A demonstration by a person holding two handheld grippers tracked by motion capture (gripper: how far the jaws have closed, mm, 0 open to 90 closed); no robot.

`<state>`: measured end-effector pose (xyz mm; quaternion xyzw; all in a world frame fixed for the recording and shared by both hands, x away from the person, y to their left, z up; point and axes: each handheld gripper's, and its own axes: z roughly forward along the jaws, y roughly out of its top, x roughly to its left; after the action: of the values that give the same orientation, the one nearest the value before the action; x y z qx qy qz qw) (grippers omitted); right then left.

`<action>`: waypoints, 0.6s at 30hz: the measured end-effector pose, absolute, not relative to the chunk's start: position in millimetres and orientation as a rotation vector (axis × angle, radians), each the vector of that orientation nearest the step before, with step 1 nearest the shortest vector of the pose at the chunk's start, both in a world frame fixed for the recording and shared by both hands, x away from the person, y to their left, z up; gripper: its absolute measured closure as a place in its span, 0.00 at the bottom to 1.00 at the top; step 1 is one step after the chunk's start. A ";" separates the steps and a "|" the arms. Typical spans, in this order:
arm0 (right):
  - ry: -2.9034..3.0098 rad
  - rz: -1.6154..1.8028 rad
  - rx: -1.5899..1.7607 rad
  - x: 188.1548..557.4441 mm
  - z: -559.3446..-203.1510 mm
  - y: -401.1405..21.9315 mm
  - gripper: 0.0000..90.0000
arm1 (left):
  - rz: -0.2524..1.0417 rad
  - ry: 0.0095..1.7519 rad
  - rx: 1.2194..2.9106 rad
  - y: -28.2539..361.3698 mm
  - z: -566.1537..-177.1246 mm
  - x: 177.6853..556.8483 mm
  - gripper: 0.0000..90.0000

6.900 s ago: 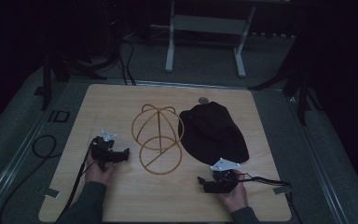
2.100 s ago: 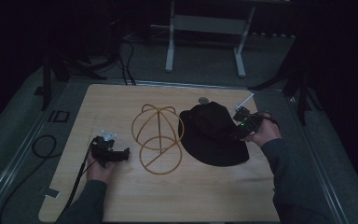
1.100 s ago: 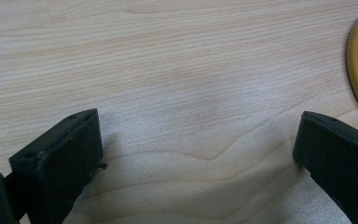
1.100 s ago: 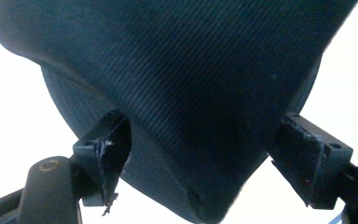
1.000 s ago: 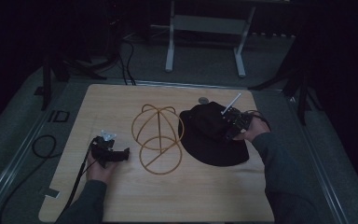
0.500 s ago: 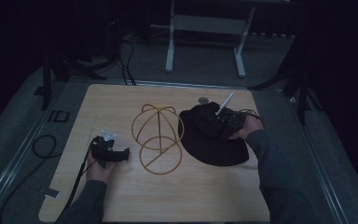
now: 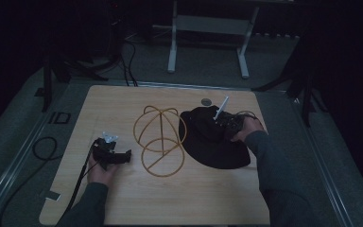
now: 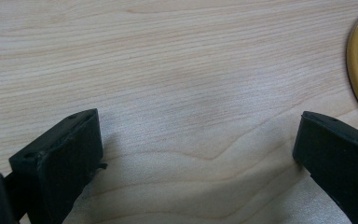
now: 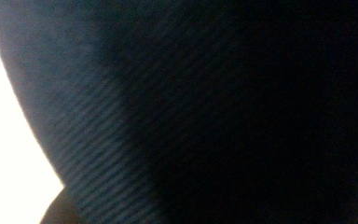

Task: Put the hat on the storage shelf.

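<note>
1. While the left gripper (image 7: pixel 123 156) rests on the wooden table (image 7: pixel 123 104) beside the gold wire hat stand (image 7: pixel 159 142), its jaws are spread wide over bare wood, holding nothing.
2. On the black hat (image 7: pixel 212 142), which lies flat on the table just right of the stand, the right gripper (image 7: pixel 220 126) sits at the crown; its jaws have just been closing, and the right gripper view looks onto ribbed dark cloth (image 9: pixel 121 140) pressed right up to the camera, so they seem to pinch the fabric.
3. My worry is a shallow bite: soft cloth caught by a fold alone could slip free once lifted.
4. If the hat droops from one point, its brim may snag the wire loops and drag or tip the light stand.
5. With the left gripper not on the stand, nothing steadies it against such a knock.
</note>
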<state>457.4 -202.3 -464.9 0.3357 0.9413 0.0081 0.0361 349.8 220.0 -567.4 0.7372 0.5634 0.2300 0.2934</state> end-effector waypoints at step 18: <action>2.873 0.142 1.014 449.6 -451.5 -204.7 0.97 | 0.612 1.500 1.963 220.0 -567.4 349.8 0.02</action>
<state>449.6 -204.7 -451.5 0.3320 0.9410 0.0466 0.0457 349.8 220.0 -567.4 0.7372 0.5634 0.2300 0.2936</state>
